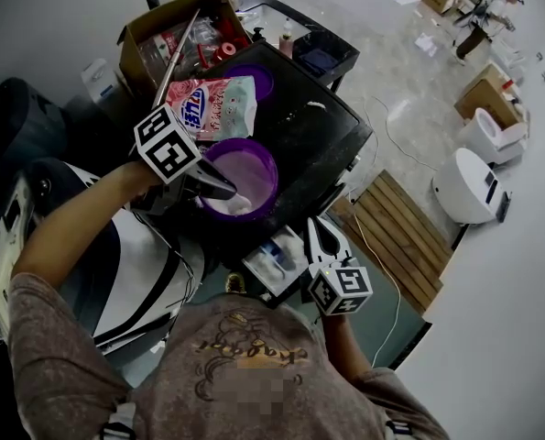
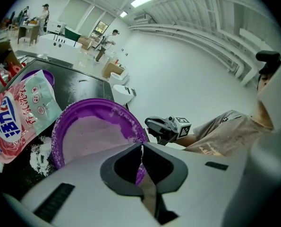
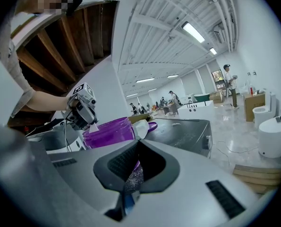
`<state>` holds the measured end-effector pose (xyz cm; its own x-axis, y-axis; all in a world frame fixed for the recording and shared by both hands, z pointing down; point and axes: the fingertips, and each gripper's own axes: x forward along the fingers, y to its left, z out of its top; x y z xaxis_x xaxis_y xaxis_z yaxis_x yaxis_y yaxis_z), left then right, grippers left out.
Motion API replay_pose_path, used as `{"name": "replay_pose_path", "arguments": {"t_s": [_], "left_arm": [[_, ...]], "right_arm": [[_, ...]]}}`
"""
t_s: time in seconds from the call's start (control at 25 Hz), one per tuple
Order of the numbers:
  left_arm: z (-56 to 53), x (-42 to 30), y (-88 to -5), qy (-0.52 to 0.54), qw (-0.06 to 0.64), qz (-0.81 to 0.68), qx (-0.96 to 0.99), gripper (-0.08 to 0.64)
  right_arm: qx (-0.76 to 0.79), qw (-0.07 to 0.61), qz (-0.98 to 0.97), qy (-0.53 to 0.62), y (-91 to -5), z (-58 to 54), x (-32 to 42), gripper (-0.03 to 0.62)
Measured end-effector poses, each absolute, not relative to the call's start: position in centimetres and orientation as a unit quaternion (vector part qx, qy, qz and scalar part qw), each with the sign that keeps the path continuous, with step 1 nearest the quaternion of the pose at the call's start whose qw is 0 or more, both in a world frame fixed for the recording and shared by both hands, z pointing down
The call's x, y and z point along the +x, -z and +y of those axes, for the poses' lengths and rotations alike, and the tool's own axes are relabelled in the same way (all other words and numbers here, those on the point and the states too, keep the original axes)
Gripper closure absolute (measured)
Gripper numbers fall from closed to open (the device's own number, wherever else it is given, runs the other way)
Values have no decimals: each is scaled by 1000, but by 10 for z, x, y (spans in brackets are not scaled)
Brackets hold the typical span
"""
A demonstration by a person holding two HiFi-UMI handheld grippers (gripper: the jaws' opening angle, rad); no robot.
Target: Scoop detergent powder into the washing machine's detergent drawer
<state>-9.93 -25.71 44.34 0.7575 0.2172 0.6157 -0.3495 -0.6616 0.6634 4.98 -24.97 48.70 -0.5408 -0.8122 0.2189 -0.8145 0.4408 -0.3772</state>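
A purple tub of white powder stands open on the black washing machine top. My left gripper reaches into the tub from the left, shut on the thin handle of a white scoop. From the left gripper view the tub lies just beyond the jaws, with the scoop handle pinched between them. The detergent drawer is pulled out below the tub. My right gripper hovers beside the drawer, shut with nothing held.
A pink and green detergent bag lies behind the tub, with the purple lid beside it. A cardboard box of supplies stands further back. Spilled powder dusts the machine top. Wooden slats and white toilets stand at right.
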Motion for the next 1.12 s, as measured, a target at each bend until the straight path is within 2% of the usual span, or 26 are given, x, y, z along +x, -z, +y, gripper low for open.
{"name": "replay_pose_path", "arguments": {"t_s": [0.68,1.12], "left_arm": [[-263,-111,-439,-246,497,-72,829,535],[-268,-116,-436,-199,518,-94,826,536]], "right_arm": [[469,18,-857,-215,-494,-248,46,594],[469,15,-856,-218,-490,-247,45,594]]}}
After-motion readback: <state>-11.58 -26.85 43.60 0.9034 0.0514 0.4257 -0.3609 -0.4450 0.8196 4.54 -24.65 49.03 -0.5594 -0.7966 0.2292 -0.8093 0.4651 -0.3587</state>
